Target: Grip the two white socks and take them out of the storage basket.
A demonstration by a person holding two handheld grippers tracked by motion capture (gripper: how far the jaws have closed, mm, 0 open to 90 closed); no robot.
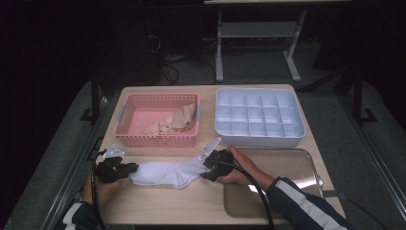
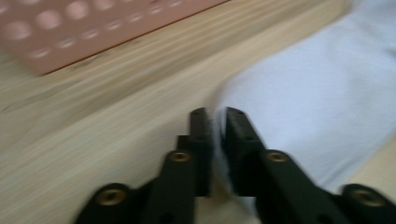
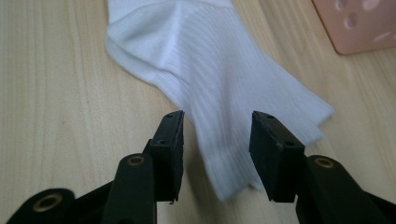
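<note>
A white sock (image 1: 163, 173) lies flat and stretched out on the wooden table near the front edge. My left gripper (image 1: 130, 169) is at its left end; in the left gripper view the jaws (image 2: 217, 114) stand close together with the edge of the sock (image 2: 317, 102) pinched between them. My right gripper (image 1: 202, 168) is at the sock's right end. The right gripper view has its jaws (image 3: 217, 116) apart, astride the ribbed cuff of the sock (image 3: 224, 74), with the pads clear of the cloth.
A pink perforated basket (image 1: 125, 120) with a beige cloth (image 1: 174, 120) in it stands behind the sock. A white tray with several compartments (image 1: 258, 136) sits at the back right. A clear shallow tray (image 1: 292, 163) lies under the right forearm.
</note>
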